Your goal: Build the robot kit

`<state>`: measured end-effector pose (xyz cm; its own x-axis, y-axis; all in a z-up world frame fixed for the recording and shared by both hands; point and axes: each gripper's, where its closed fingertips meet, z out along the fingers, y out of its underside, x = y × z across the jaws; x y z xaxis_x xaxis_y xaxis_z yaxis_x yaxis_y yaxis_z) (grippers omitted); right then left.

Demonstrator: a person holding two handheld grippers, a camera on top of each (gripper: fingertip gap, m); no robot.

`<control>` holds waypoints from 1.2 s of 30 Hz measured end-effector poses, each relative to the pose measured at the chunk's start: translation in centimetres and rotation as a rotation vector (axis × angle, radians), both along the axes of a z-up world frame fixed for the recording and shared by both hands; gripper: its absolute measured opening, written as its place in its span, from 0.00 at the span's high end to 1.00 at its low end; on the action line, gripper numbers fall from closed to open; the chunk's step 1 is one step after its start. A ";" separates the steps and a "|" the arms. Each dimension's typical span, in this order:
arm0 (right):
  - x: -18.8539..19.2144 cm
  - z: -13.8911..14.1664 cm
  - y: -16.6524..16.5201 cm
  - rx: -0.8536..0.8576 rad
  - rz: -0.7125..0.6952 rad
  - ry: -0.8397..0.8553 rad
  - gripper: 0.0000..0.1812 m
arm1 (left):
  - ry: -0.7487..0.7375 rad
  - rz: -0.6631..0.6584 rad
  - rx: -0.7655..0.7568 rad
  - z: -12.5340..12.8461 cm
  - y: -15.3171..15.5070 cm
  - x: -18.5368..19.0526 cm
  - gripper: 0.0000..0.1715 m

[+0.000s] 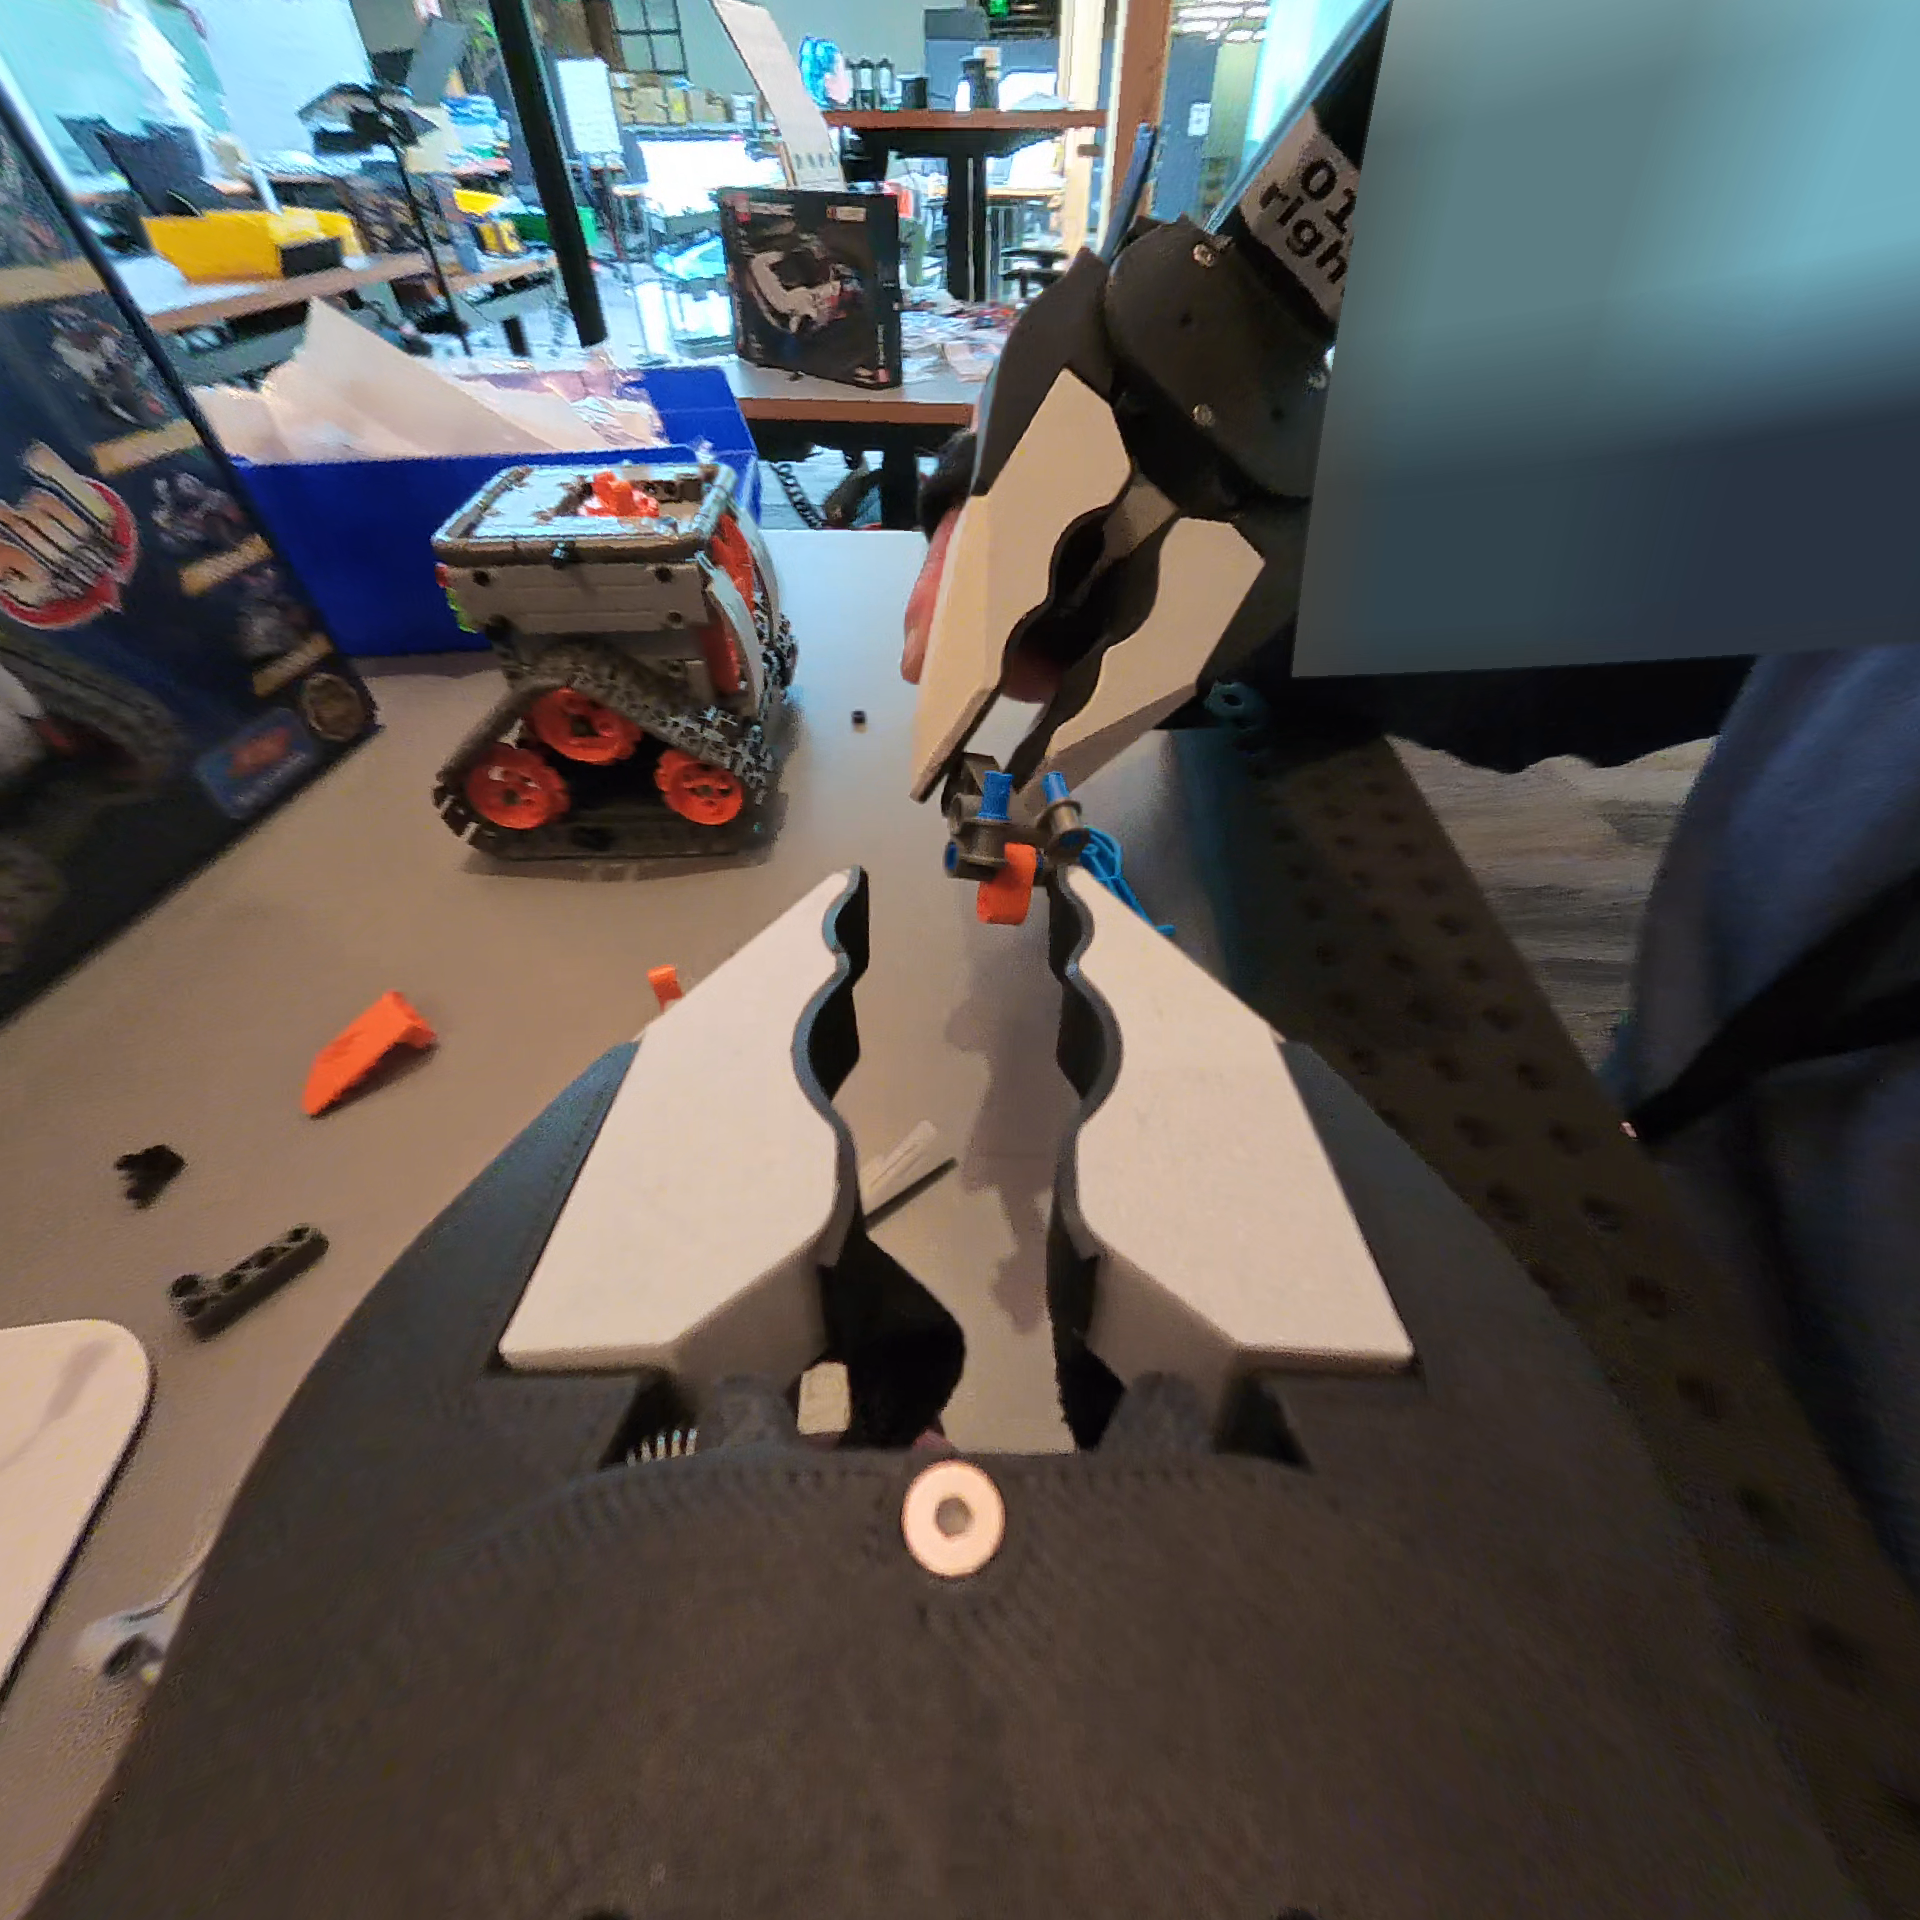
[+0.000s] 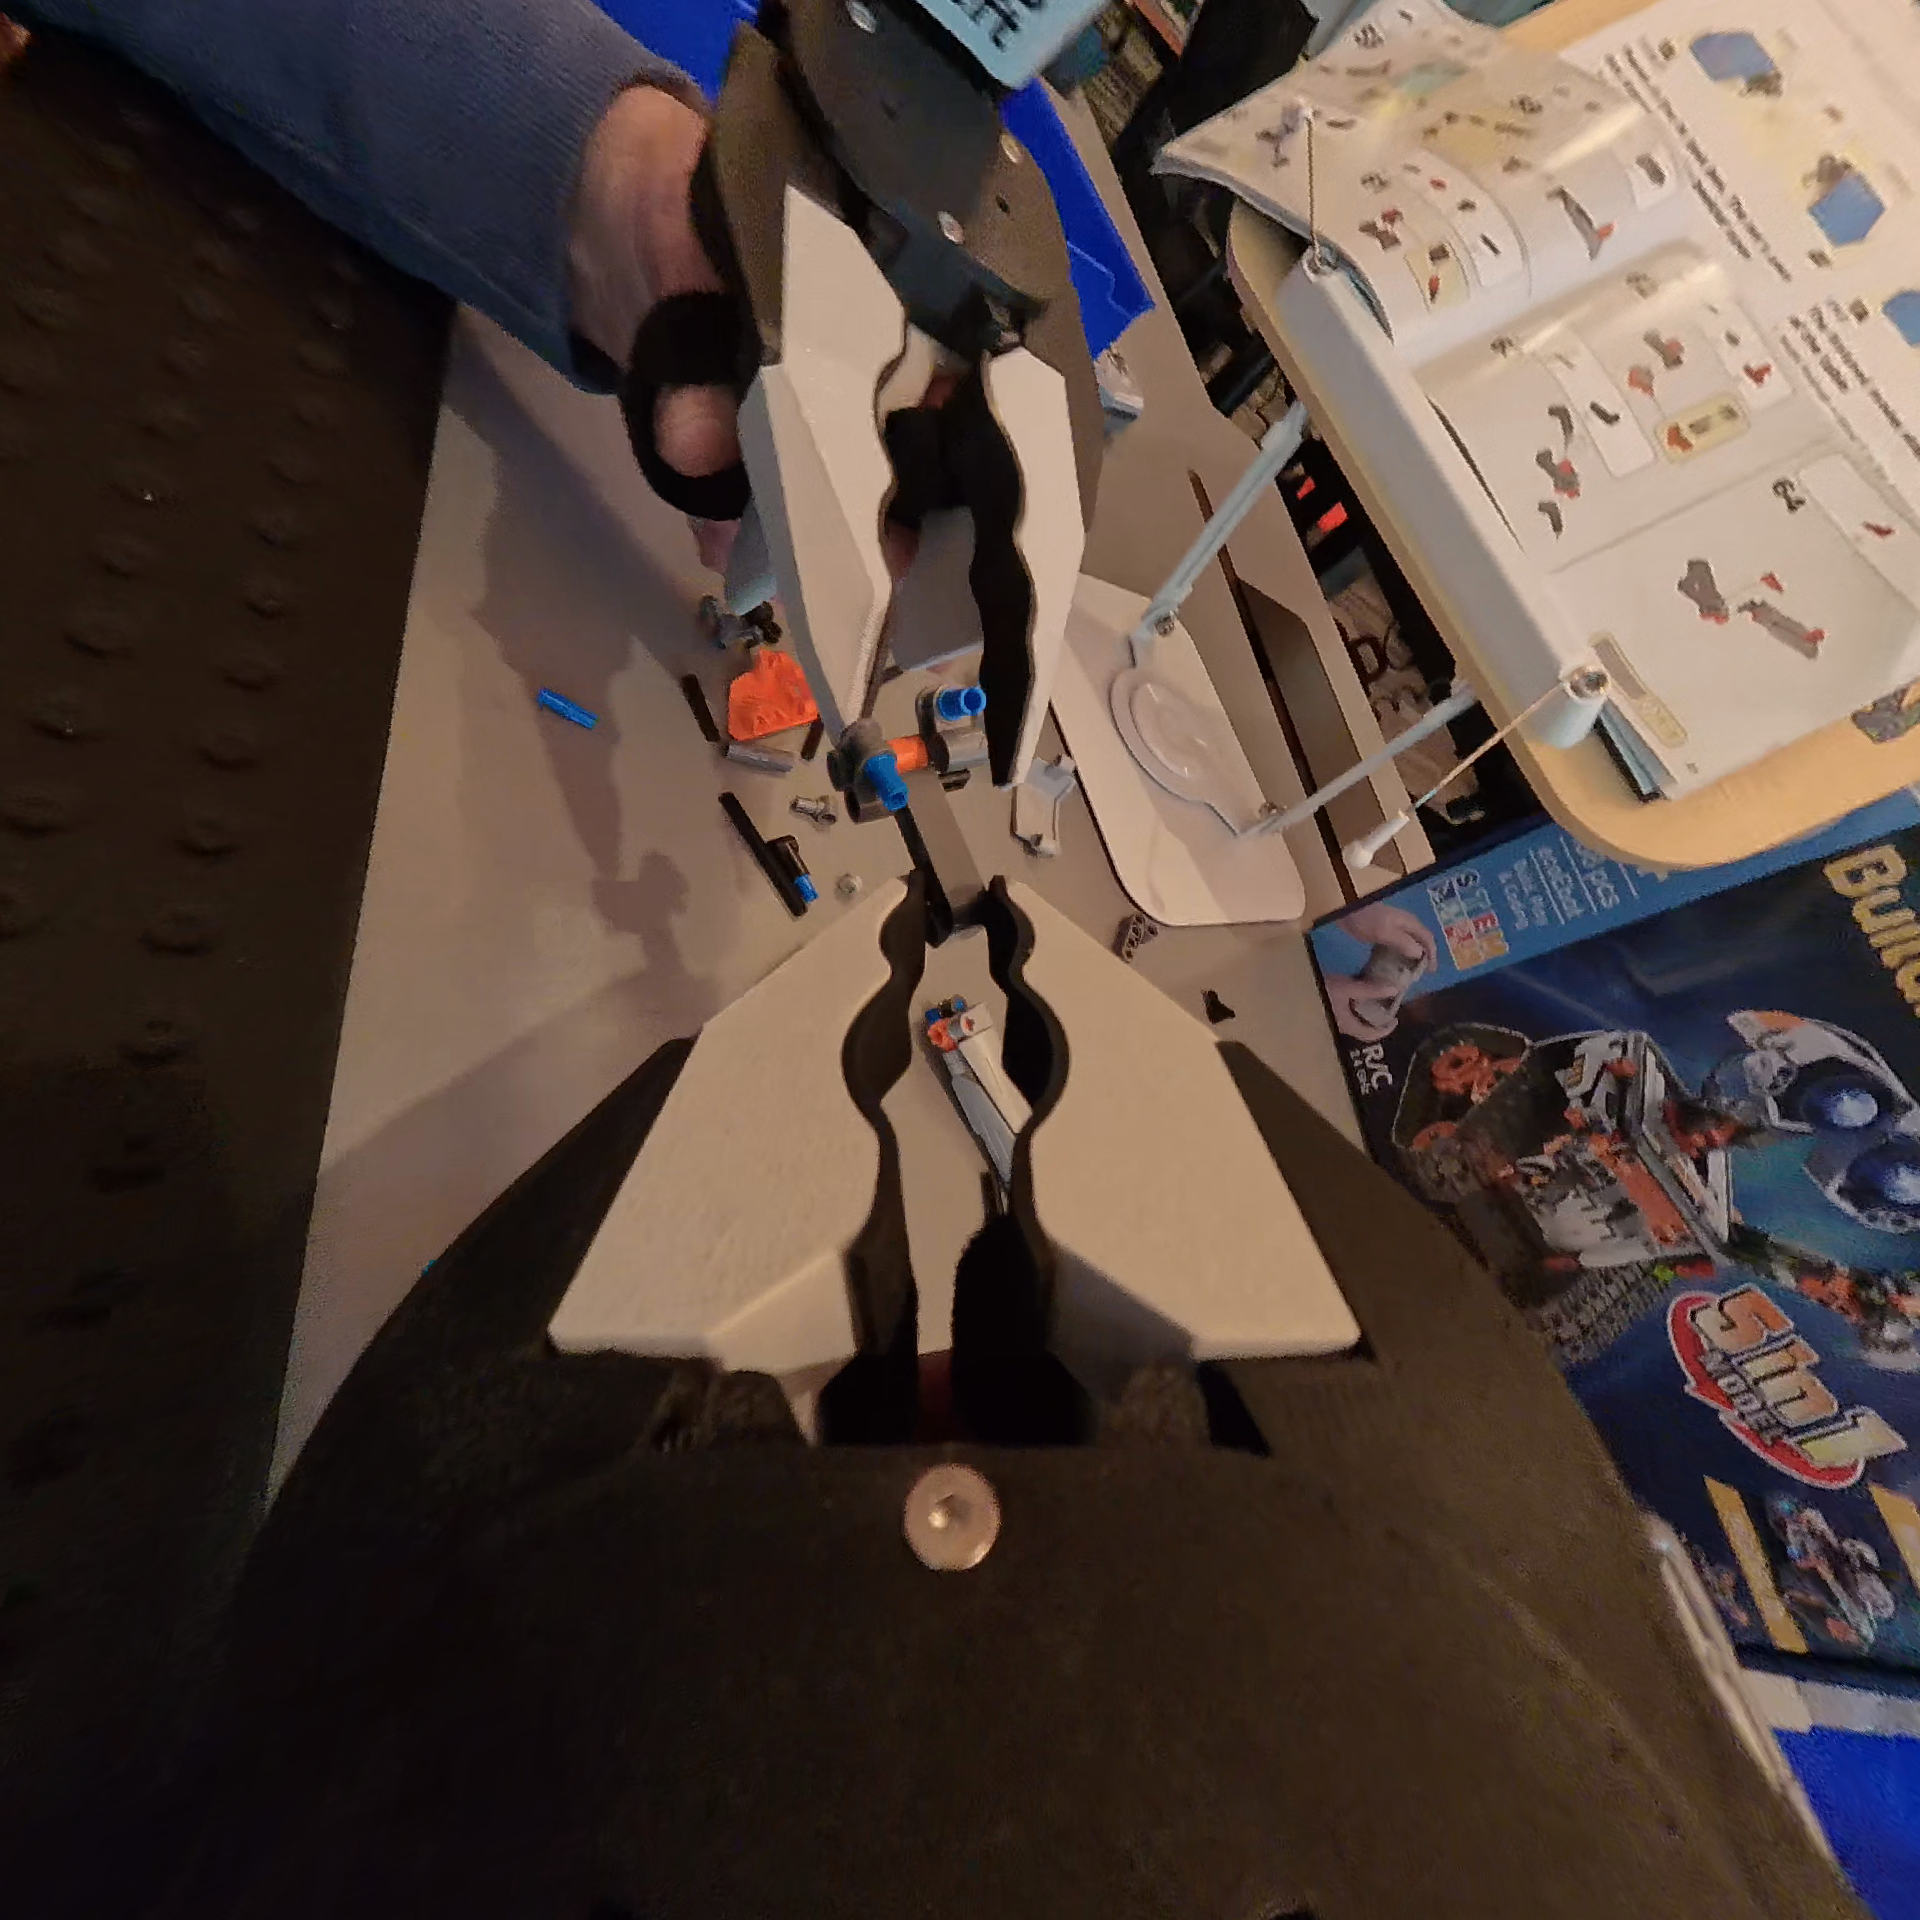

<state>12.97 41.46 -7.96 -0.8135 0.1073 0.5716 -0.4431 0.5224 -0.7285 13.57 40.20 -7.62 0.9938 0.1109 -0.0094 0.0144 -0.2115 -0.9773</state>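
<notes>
Nearest the left wrist camera, the left claw (image 1: 961,894) is standing wide apart and gripping nothing, its two pale fingers (image 1: 1195,1122) pointing across the grey bench (image 1: 312,935). Just past its tips, a small brick assembly (image 1: 997,831) of grey connectors, blue pins and an orange piece is hanging in the air above the bench. It is sitting at the mouth of the left claw, slightly toward the right-hand finger, and whether the orange piece is touching that finger cannot be told. The right claw (image 2: 956,899) is coming in from the far side and pinching the assembly by a thin black rod (image 2: 920,842), its tips drawn nearly together on it. That rod is running lengthwise out of the right claw's tips toward the left claw, while the connectors with the blue pins are lying crosswise at its far end. So the right claw is the one holding the piece, and the left one is facing it tip to tip. Beneath them, loose bricks (image 2: 769,831) are lying scattered on the bench. Farther off, a tracked toy vehicle (image 1: 613,675) is standing in front of a blue bin (image 1: 364,540).
</notes>
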 end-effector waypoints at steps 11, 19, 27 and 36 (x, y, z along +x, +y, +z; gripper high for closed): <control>-1.3 -0.5 -0.1 -0.026 -0.110 -0.136 0.95 | 0.166 0.122 -0.081 -0.7 0.7 -1.1 0.86; -1.0 0.1 -0.2 -0.018 -0.104 -0.006 0.95 | 0.246 0.114 -0.136 -0.9 0.5 -1.1 0.86; -0.7 0.8 -0.6 0.000 -0.126 0.118 0.94 | 0.195 0.083 -0.126 -1.2 0.1 -1.1 0.86; -1.0 1.3 -0.6 -0.140 -0.114 -0.148 0.94 | -0.127 0.004 0.021 -0.2 0.4 -0.9 0.86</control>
<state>11.93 40.89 -6.64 -0.8653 0.2730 0.4203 -0.2700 0.4527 -0.8498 12.68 40.58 -7.83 0.9864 0.1137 0.1186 0.1388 -0.1905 -0.9718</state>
